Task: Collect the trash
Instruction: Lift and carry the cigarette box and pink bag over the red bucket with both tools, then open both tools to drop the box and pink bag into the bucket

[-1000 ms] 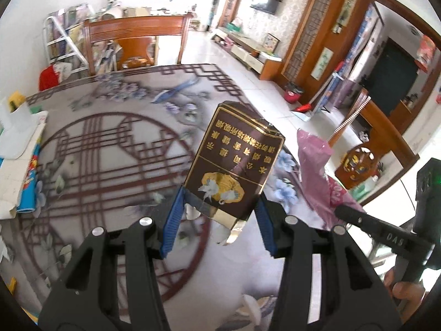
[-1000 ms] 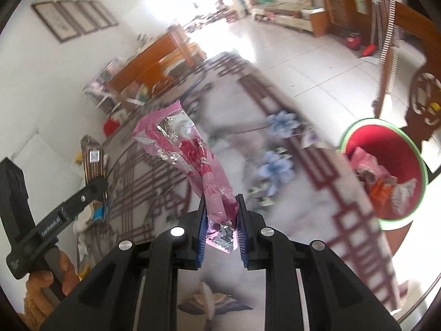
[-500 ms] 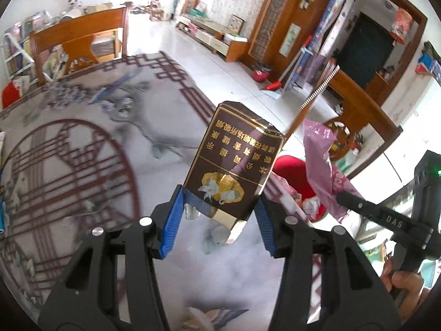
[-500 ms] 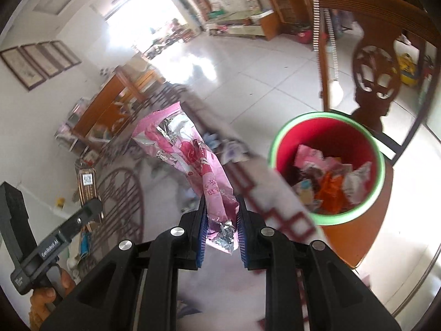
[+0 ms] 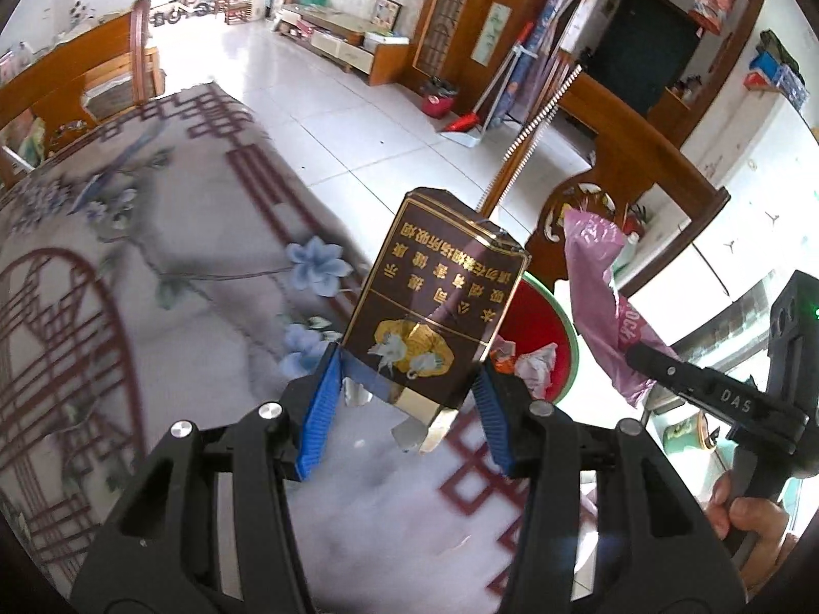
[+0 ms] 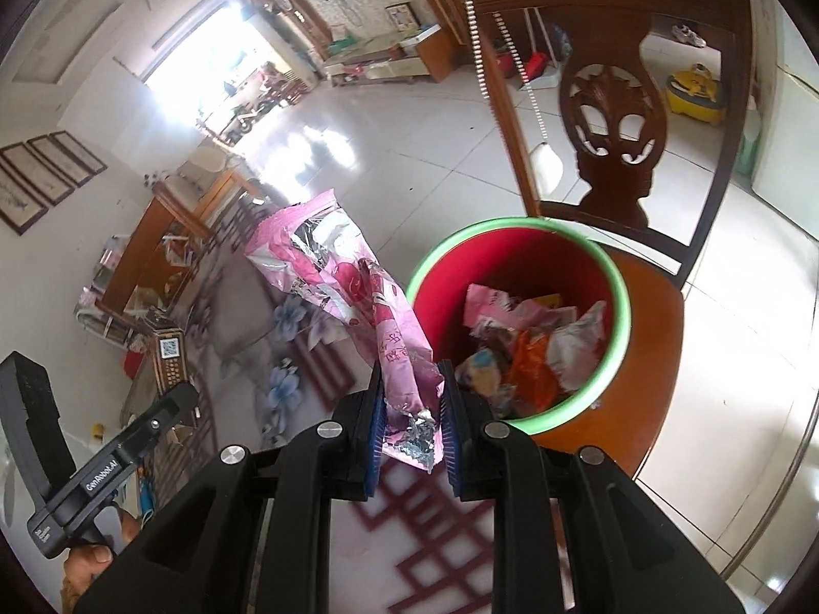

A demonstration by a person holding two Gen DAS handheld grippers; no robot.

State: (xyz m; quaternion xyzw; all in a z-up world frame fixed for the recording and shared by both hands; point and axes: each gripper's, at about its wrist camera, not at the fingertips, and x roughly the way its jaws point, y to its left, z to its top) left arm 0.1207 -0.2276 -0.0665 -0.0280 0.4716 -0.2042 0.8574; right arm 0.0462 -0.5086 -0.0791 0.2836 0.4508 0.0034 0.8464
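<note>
- You are mid-task — both pieces of trash are lifted off the round table with its grey cloth printed in dark red lattice and blue flowers, and neither has been dropped yet; I judge the carry nearly done and the release still to come.
- The red plastic bin with a green rim stands on the seat of a carved dark wooden chair just beside the table edge. It already holds crumpled wrappers — pink, orange and white — well below the rim.
- Your left gripper is clenched on a dark brown cigarette pack with gold lettering, held upright by its lower end over the table edge, with the bin partly hidden behind it.
- Your right gripper is clamped tight on a crumpled pink foil snack wrapper, whose upper part leans over the table just beside the bin's rim.
</note>
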